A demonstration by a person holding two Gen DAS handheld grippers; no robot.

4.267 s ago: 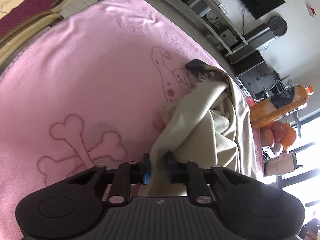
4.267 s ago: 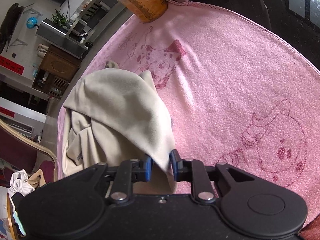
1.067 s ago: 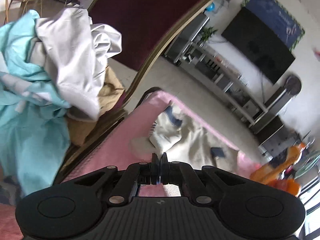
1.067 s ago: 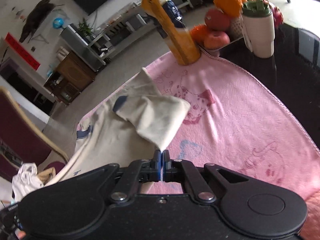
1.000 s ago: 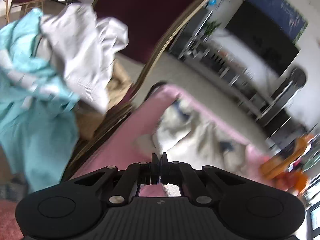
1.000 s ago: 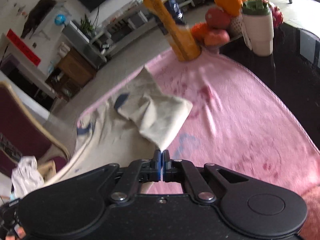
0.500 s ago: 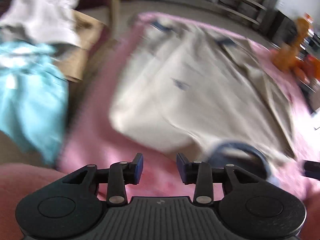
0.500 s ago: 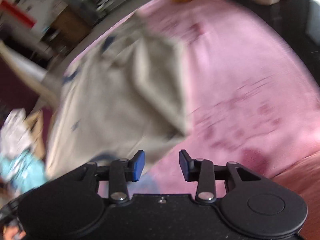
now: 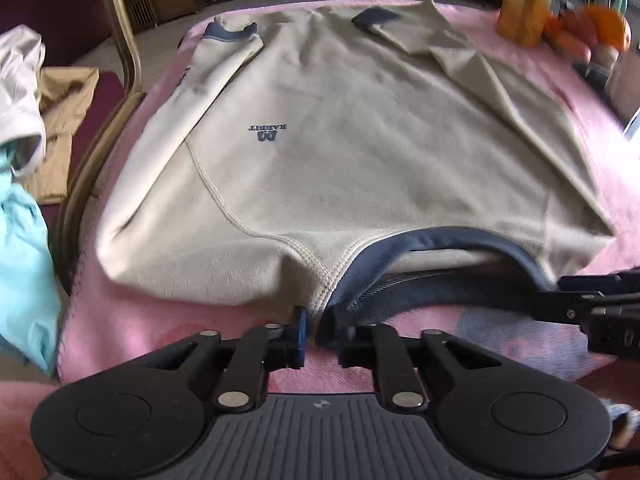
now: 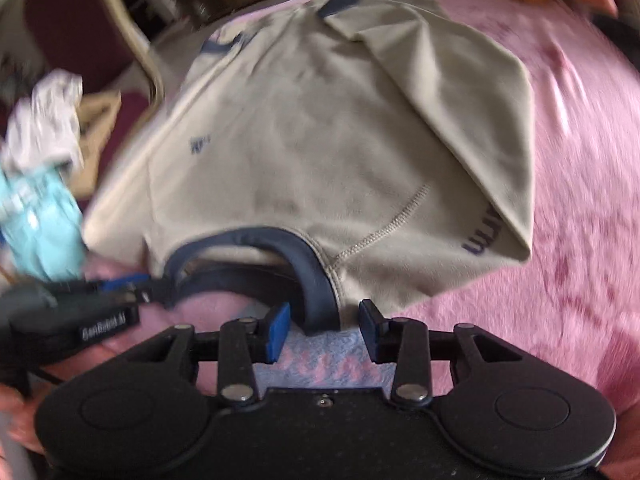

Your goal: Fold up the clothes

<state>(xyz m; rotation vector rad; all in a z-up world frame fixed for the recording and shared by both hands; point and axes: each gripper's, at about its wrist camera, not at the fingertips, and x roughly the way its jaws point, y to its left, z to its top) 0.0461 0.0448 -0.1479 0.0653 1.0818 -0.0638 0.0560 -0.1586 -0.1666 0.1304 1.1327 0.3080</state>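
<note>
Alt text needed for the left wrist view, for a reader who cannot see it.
A beige fleece sweatshirt with navy collar lies spread flat on a pink towel-covered table. The left gripper, jaws open, sits at the collar edge; the right gripper enters from the right.

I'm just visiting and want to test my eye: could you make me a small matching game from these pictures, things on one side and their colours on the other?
Things:
1. sweatshirt
2. collar of the sweatshirt
3. blanket under the sweatshirt
4. garment hanging at the far left, off the table

Colours:
A. pink
B. light turquoise
C. beige
D. navy blue

Pairs: 1-C, 2-D, 3-A, 4-B
</note>
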